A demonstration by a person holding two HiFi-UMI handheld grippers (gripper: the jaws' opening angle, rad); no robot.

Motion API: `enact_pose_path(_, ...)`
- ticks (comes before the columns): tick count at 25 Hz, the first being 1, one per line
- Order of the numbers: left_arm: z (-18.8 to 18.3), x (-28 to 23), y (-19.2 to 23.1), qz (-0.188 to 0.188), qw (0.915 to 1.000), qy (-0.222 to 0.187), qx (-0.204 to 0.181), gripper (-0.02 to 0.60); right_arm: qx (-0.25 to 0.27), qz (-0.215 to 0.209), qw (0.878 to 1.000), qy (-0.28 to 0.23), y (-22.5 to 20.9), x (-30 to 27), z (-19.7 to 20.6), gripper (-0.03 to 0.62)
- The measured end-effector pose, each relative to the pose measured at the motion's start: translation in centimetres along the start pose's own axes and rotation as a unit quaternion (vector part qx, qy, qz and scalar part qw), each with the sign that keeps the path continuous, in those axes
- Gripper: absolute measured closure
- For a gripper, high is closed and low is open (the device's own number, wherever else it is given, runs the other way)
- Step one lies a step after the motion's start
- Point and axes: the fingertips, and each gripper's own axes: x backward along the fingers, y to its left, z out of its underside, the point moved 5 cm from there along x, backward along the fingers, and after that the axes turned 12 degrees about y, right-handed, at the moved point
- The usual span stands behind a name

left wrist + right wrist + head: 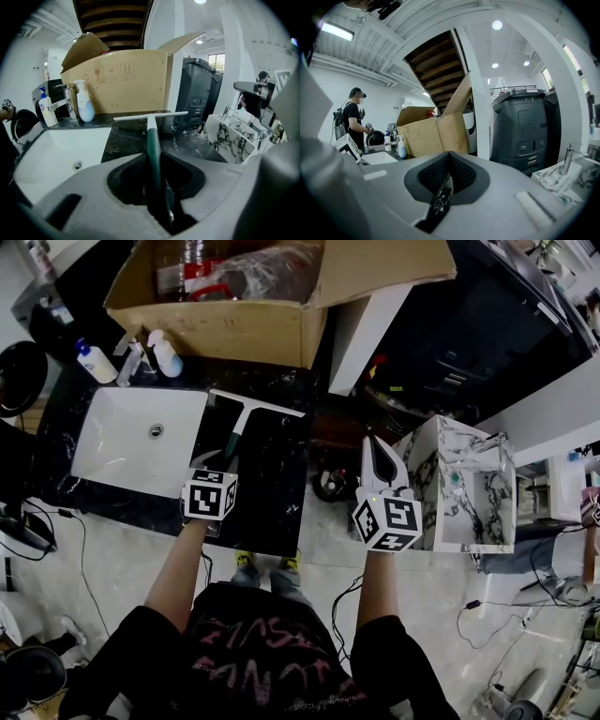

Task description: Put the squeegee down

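My left tool (152, 176) is clamped on the dark green handle of the squeegee (239, 423), which points away from me over the black marble worktop (267, 493), its white blade crosswise toward the cardboard box (216, 324) and just right of the white sink (122, 442). I cannot tell whether the blade is touching the stone or hanging just above it. My right tool (380, 451), jaws together and holding nothing, hangs off the worktop's right edge, well apart from the work. The risk, as I judge it, lies in the release. If I let go with the handle tilted up, it would drop and clatter, and the squeegee could skid on the polished stone toward the sink's lip. Pressing down too far would bend the blade against the worktop or twist the handle between the pads.
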Motion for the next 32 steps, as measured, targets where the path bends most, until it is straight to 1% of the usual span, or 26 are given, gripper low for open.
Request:
enact_pose_path(16, 0.2, -1.3, -0.6, -0.007, 0.9997, 0.025, -0.002, 0.479, -0.004, 0.005, 1.000, 0.005, -0.8, -0.2, 0.5, 0.582)
enact_pose_path(26, 0.1, -1.5, -0.9, -0.001, 0.9997, 0.026, 0.002, 0.479, -0.003, 0.006, 1.000, 0.008, -1.0, -0.1, 0.5, 0.582)
enact_pose_path(32, 0.3, -1.6, -0.9, -0.005, 0.9996, 0.029, 0.001, 0.479, -0.004, 0.009, 1.000, 0.008, -1.0, 0.2, 0.5, 0.582)
